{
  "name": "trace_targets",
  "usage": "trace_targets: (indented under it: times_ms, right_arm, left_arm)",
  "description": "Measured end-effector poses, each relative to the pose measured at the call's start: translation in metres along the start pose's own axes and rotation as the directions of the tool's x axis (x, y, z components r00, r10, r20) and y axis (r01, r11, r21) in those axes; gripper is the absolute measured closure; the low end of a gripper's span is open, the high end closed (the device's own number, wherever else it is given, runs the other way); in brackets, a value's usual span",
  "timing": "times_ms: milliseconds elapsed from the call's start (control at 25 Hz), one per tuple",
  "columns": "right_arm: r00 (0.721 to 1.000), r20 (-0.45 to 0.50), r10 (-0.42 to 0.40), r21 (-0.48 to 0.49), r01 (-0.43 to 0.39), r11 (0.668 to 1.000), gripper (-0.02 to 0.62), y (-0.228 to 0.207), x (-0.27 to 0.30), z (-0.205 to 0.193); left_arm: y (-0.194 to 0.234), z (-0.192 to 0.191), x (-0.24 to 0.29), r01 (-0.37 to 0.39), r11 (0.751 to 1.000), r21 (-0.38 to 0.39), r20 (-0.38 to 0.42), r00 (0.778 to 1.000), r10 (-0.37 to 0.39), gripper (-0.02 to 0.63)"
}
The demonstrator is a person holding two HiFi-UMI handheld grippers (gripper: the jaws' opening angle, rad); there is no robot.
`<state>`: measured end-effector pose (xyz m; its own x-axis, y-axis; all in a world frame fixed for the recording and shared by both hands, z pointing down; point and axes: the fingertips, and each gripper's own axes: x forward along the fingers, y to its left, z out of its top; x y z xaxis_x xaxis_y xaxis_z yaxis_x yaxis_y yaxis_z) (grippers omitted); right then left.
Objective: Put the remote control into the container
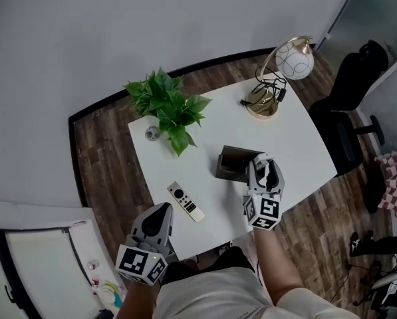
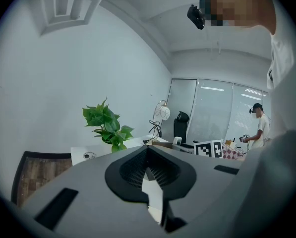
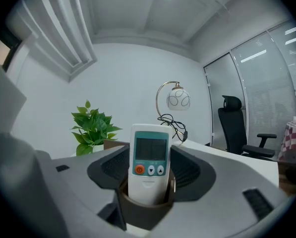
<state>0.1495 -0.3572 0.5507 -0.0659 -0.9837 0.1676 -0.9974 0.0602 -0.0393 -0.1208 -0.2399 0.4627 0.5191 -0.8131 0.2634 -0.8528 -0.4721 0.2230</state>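
A white remote control [image 3: 149, 177] with a screen and an orange button stands upright, its lower end inside a dark brown container [image 3: 145, 213]. My right gripper [image 3: 148, 155] is shut on the remote, one jaw against each side. In the head view the container [image 1: 231, 165] sits mid-table, with the right gripper [image 1: 262, 161] at its right end; the held remote is hidden there. A second, slim white remote [image 1: 185, 201] lies flat on the table, left of the container. My left gripper [image 1: 163, 210] hovers at the table's front edge, shut and empty [image 2: 148, 152].
The white table [image 1: 298, 145] carries a green potted plant [image 1: 166, 105] at the back left, a small grey object [image 1: 151, 133] beside it, and a brass lamp [image 1: 278, 78] with a black cable at the back right. A black office chair [image 1: 351, 78] stands to the right. A person [image 2: 259, 125] stands far off.
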Motion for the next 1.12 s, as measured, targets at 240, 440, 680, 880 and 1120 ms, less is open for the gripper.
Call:
trace_targets:
  times_ms: [240,440,680,880,1120]
  right_arm:
    - [0.998,-0.061,0.017,-0.037,-0.019,0.999,0.333,0.000,0.000,-0.018]
    - [0.995,-0.097,0.029,-0.052,-0.035,0.998,0.333,0.003,0.000,-0.028]
    - [0.992,-0.117,0.043,-0.069,-0.051,0.996,0.333,0.006,0.001,-0.034]
    - [0.992,-0.104,0.072,-0.051,-0.077,0.996,0.331,0.007,-0.002,-0.022]
    - [0.990,-0.049,0.130,-0.039,-0.132,0.990,0.331,0.014,-0.021,0.013]
  left_arm:
    - [-0.006,0.001,0.005,0.008,1.000,0.006,0.002,1.000,-0.008,0.598]
    - [-0.008,0.001,0.005,0.007,1.000,0.006,-0.001,1.000,-0.007,0.598]
    - [-0.008,0.001,0.005,0.005,1.000,0.007,0.002,1.000,-0.005,0.598]
    - [-0.011,0.001,0.003,0.004,1.000,0.008,0.003,1.000,-0.004,0.598]
    - [-0.014,0.005,-0.003,0.004,1.000,0.008,0.019,1.000,-0.004,0.598]
